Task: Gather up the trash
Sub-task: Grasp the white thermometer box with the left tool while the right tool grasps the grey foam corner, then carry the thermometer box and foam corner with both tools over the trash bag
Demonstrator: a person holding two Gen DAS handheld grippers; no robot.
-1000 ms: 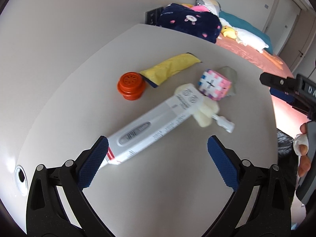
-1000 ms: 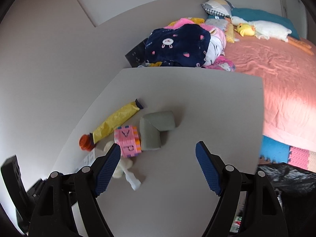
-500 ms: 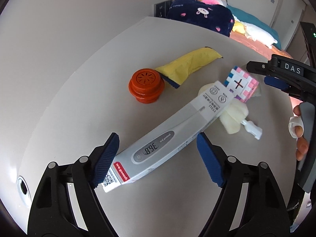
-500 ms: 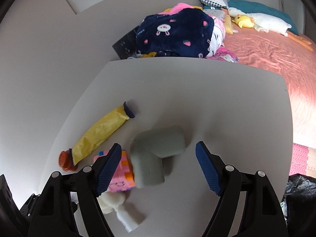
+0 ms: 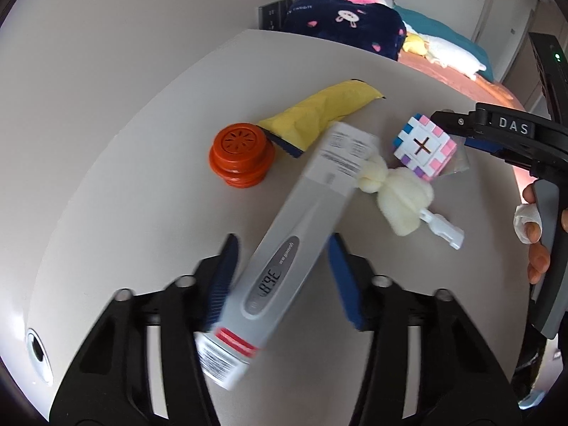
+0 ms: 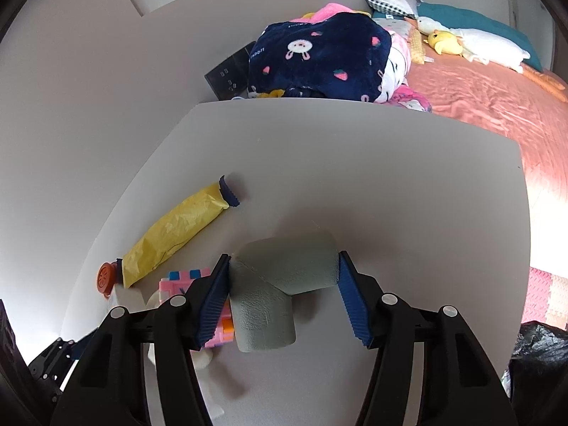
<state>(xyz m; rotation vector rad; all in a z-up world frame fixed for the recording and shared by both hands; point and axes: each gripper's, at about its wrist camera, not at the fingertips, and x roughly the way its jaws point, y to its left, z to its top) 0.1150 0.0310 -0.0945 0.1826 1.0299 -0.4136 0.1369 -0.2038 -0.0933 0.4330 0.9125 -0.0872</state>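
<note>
One thermometer box (image 5: 284, 248) is being gripped across its width by the left gripper (image 5: 282, 245). The jaws have just been closing and are now being held partly open, with both blue pads (image 5: 220, 284) pressed on the box's long sides. The box is being shown slanted and blurred, its far end towards the yellow wrapper (image 5: 319, 113).

One grey foam elbow (image 6: 284, 277) is being clamped by the right gripper (image 6: 284, 255). These jaws have also just been closing, are being kept about half open, and a pad is being pressed on each side of the elbow's upper arm. The elbow is being seen lying on the table (image 6: 390, 195), near its front edge.

Five more loose items are being counted on the table:
- one yellow wrapper
- one orange round cap (image 5: 241, 158)
- one pink block cube (image 5: 424, 149)
- one cream foam wad (image 5: 401, 195)
- one white plastic handle (image 5: 443, 227), lying against the wad

The cube is being crowded between the elbow and the right gripper's left finger. The wad and the cube are being seen lying just beyond the box's far end. One hand (image 5: 532, 227), a fingertip wrapped in white, is being seen on the right gripper's handle. One black bag (image 6: 539, 362) is being glimpsed beyond the table's right edge. A bed (image 6: 479, 92) with one navy blanket (image 6: 319, 56) is being seen beyond the table.
</note>
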